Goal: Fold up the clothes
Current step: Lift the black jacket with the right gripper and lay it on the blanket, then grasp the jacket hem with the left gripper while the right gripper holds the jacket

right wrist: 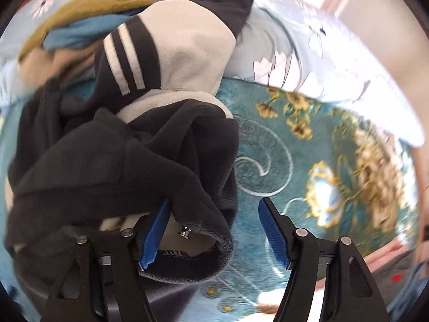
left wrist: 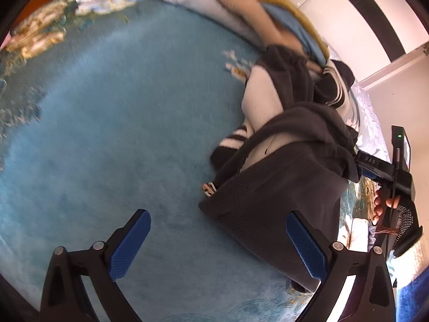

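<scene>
Dark fleece jacket [right wrist: 120, 161] crumpled; cream lining showing.

Teal rug [left wrist: 107, 123] with gold flowers [right wrist: 375, 166], pale floral bedsheet [right wrist: 295, 53] beyond.

Blurred marking on other device's black body [left wrist: 374, 164] — not readable.

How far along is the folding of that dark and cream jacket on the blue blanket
Nothing looks folded yet: the dark and cream jacket lies crumpled on the blue blanket. In hand: both tools are open, the right tool over the jacket's snap edge, the left tool near its hem. Left: gripping, spreading, folding, plus the heap of other clothes.
</scene>
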A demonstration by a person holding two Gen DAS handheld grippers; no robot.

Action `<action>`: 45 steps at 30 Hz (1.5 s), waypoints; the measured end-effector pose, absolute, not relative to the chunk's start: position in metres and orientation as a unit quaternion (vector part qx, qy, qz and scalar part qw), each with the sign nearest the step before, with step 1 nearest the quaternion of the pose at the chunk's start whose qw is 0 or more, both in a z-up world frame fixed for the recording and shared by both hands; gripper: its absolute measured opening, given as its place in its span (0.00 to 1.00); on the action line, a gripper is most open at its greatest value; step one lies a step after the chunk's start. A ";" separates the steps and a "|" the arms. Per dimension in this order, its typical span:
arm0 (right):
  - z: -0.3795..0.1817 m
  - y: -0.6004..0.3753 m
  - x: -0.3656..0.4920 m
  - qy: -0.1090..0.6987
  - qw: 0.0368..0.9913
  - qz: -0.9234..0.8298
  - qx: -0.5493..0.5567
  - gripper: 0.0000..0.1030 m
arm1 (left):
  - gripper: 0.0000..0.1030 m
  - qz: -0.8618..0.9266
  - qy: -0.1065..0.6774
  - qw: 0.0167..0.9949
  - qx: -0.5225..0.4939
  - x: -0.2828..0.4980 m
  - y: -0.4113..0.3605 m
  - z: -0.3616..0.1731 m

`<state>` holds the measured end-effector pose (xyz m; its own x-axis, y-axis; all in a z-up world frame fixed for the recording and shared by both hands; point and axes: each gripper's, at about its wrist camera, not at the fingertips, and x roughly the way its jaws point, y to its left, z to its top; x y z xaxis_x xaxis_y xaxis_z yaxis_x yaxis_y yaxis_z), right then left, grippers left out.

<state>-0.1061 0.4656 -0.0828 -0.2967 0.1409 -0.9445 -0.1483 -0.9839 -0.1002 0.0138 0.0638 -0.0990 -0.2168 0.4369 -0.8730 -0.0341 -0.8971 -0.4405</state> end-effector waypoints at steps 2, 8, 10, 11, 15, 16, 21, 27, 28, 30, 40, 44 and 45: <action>-0.086 0.469 -0.109 0.019 0.087 0.804 -0.588 0.67 | 0.97 0.752 -0.174 0.158 -0.615 0.012 0.068 -0.103; -0.086 0.479 -0.100 0.087 0.084 0.800 -0.588 0.57 | 0.77 0.730 -0.200 0.164 -0.633 0.009 0.074 -0.112; -0.084 0.482 -0.095 0.104 0.078 0.798 -0.588 0.46 | 0.68 0.722 -0.214 0.163 -0.638 0.010 0.073 -0.116; -0.082 0.482 -0.093 0.110 0.075 0.798 -0.588 0.43 | 0.59 0.715 -0.223 0.164 -0.642 0.011 0.074 -0.118; -0.077 0.480 -0.080 0.135 0.062 0.791 -0.593 0.25 | 0.30 0.696 -0.246 0.167 -0.654 0.010 0.076 -0.124; -0.076 0.480 -0.075 0.141 0.058 0.791 -0.593 0.21 | 0.24 0.692 -0.253 0.168 -0.654 0.011 0.076 -0.124; -0.064 0.476 -0.050 0.165 0.045 0.790 -0.589 0.14 | 0.06 0.708 -0.261 0.176 -0.632 0.012 0.075 -0.111; -0.045 0.482 -0.004 0.205 0.031 0.792 -0.574 0.13 | 0.05 0.744 -0.281 0.177 -0.579 0.009 0.055 -0.074; -0.041 0.481 0.007 0.208 0.027 0.794 -0.571 0.13 | 0.05 0.751 -0.291 0.175 -0.566 0.008 0.049 -0.065; -0.032 0.477 0.027 0.213 0.015 0.796 -0.567 0.13 | 0.05 0.766 -0.300 0.172 -0.541 0.009 0.038 -0.048; -0.012 0.438 0.098 0.225 -0.075 0.785 -0.572 0.12 | 0.04 0.833 -0.325 0.154 -0.421 0.018 -0.040 0.033; 0.003 0.398 0.129 0.206 -0.143 0.773 -0.582 0.12 | 0.04 0.864 -0.318 0.140 -0.365 0.031 -0.079 0.068; 0.006 0.388 0.137 0.197 -0.160 0.770 -0.585 0.12 | 0.04 0.870 -0.316 0.139 -0.352 0.036 -0.089 0.076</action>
